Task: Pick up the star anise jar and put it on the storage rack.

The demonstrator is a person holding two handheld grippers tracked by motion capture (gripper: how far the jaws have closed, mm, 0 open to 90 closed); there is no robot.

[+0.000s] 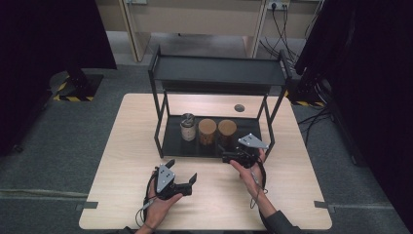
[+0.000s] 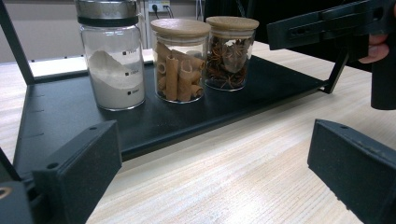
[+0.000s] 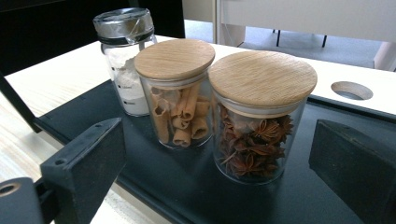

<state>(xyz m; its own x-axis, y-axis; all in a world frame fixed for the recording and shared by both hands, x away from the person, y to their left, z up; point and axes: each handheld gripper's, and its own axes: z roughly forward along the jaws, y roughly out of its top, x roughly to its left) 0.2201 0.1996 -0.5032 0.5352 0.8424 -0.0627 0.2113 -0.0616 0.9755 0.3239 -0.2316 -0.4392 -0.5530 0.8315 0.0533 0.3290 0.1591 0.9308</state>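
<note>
The right hand-held gripper [image 1: 228, 155] hovers at the front edge of the black rack [image 1: 219, 73], its jaws spread wide and holding nothing. Straight ahead of it, between the lines of its two jaws in the right gripper view, stands the star anise jar [image 3: 257, 116], near but not touched. There are three jars in all, in a row on the rack's bottom tray [image 3: 177, 186]: two with wooden lids and one with a metal lid. The cinnamon jar [image 3: 180, 95] stands just beside the star anise jar, and the white powder jar [image 3: 123, 60], the metal-lidded one, is at the far end of the row, just beyond the cinnamon jar. The left hand-held gripper [image 1: 182, 176] is well in front of the rack, over the bare counter [image 1: 292, 195], jaws likewise spread and empty. One round hole [image 1: 239, 107] is cut in the counter behind the rack.
</note>
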